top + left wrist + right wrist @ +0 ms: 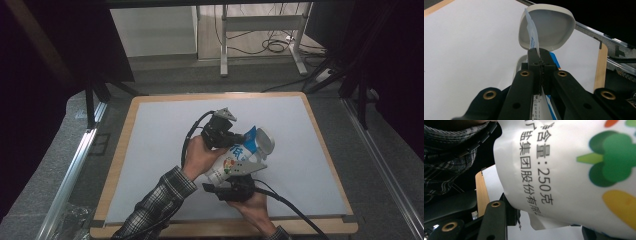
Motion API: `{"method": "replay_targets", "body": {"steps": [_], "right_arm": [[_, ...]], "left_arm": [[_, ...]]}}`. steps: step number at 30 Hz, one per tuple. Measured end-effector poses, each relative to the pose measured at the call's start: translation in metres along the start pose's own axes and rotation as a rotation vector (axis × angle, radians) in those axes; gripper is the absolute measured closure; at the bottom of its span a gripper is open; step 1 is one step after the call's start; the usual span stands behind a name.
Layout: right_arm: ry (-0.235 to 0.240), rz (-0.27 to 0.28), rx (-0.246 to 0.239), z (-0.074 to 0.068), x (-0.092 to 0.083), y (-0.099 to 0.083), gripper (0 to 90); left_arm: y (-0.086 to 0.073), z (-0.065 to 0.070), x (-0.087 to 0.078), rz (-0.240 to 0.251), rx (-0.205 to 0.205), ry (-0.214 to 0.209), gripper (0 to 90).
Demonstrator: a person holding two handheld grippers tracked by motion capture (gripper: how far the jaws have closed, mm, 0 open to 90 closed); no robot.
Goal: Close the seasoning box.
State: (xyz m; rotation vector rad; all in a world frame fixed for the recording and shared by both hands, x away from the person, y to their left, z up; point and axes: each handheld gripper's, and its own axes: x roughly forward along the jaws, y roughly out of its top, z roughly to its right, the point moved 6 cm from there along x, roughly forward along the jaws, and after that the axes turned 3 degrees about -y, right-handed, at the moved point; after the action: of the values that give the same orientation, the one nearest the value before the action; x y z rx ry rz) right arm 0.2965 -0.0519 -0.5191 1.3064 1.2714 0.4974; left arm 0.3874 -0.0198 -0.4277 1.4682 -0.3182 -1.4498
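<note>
A white bag [227, 166] with a blue top and printed vegetables is held tilted above the white table mat [160, 150]. Its top points toward a white bowl [267, 140] just to its right. My left gripper [242, 136] is shut on the bag's thin upper edge [533, 42], and the bowl [551, 27] stands close behind it with its opening facing the camera. My right gripper [231, 176] grips the bag's lower body from the near side. In the right gripper view the bag [574, 170] bulges between the two jaws of that gripper [549, 222].
The mat lies on a wooden board [327, 150] with a light wood rim. A plaid sleeve [155, 205] comes in from the bottom. Beyond the far edge stand a metal desk frame [260, 22] and floor cables [275, 46]. An aluminium rail [75, 165] runs along the left.
</note>
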Motion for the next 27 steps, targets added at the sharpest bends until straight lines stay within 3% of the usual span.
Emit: {"method": "replay_targets", "body": {"steps": [27], "right_arm": [[0.01, 0.006, -0.006, -0.0003, 0.0017, 0.0048, 55.3]], "left_arm": [[0.0019, -0.0031, -0.0008, -0.003, -0.02, 0.004, 89.9]]}}
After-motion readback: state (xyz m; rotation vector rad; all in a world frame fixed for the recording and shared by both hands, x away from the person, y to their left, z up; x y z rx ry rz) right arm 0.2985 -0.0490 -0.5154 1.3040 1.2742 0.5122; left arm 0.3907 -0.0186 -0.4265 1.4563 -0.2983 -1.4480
